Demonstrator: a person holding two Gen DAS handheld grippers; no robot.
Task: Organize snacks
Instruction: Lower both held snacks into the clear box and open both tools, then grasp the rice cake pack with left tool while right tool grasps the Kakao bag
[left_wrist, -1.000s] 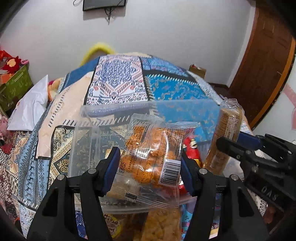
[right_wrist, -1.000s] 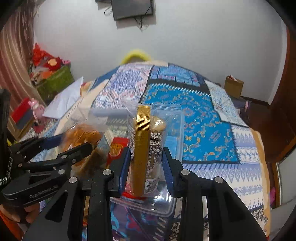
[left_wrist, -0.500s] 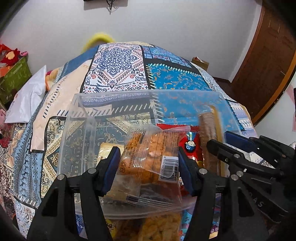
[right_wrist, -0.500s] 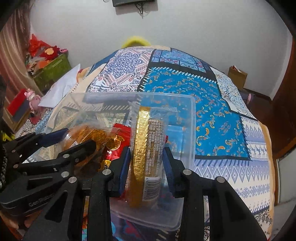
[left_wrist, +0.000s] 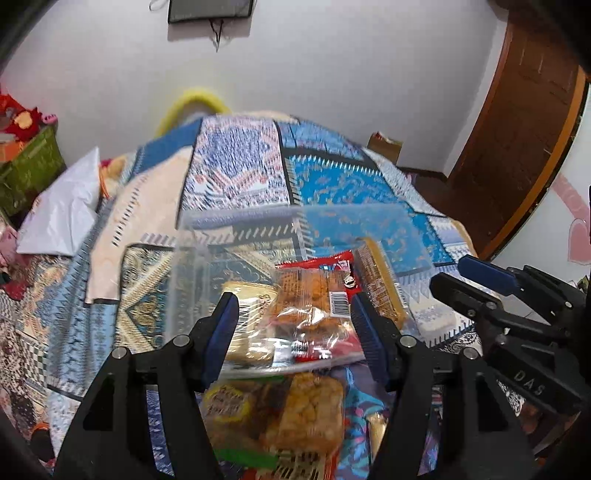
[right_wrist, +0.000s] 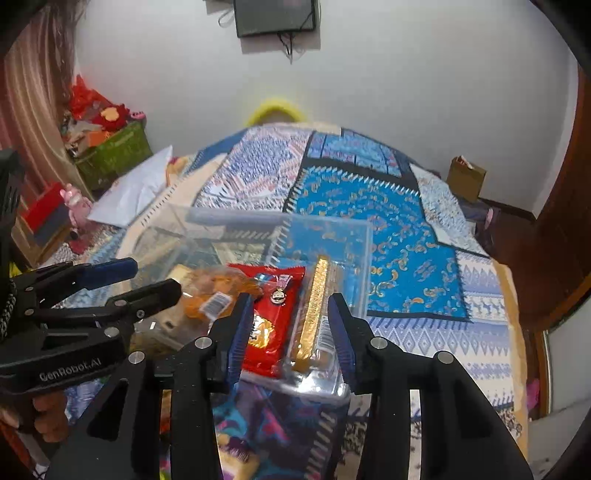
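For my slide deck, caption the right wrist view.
Right gripper open above gold-edged snack pack lying in the clear box.

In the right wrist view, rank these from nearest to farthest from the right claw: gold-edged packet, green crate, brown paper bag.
1. Gold-edged packet, between the right claw's fingers, in the clear tub.
2. Brown paper bag, on the floor, far right.
3. Green crate, far left by the wall.

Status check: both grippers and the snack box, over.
Right gripper jaws just opening, gold-trimmed packet dropped in clear box. Left gripper open over orange snack pack. More snacks loose on bed; nothing blocking.
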